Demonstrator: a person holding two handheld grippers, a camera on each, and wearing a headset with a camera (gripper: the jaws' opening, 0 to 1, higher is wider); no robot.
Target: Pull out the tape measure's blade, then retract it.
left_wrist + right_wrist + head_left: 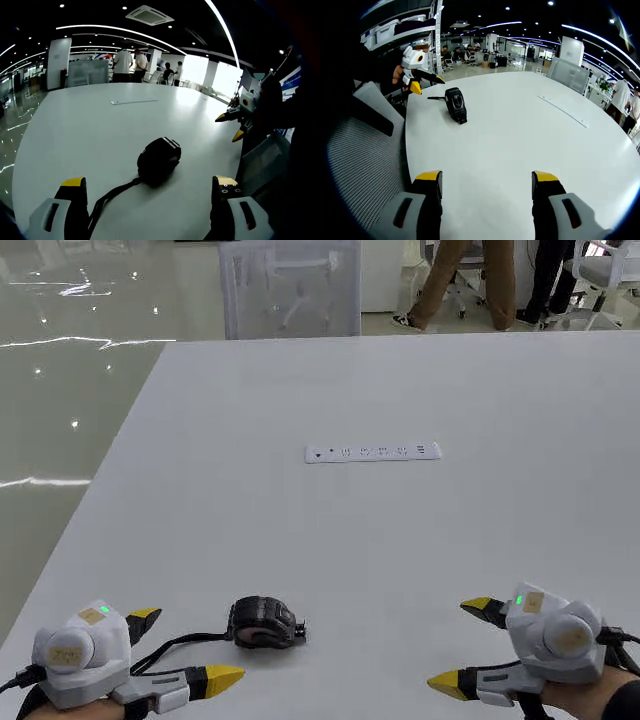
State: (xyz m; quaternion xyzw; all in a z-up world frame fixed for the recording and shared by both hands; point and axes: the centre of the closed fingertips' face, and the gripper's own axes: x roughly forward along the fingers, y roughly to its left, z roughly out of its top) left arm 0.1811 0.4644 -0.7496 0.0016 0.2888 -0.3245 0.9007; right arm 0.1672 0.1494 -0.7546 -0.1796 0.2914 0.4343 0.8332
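Bright, even light from ceiling light strips [115, 26] washes the white worktop [400, 560], leaving only a soft shadow under the tape measure [159, 159], while glare streaks the glossy floor [70, 390] at upper left and both gripper views curve strongly toward their edges.

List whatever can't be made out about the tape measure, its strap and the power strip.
- tape measure: blade tip and any lock button. Too small in the head view; the case is dark and shaded in the left gripper view.
- strap: its loose end, cut off at the bottom edge of the left gripper view.
- power strip: socket markings, too small in the head view.
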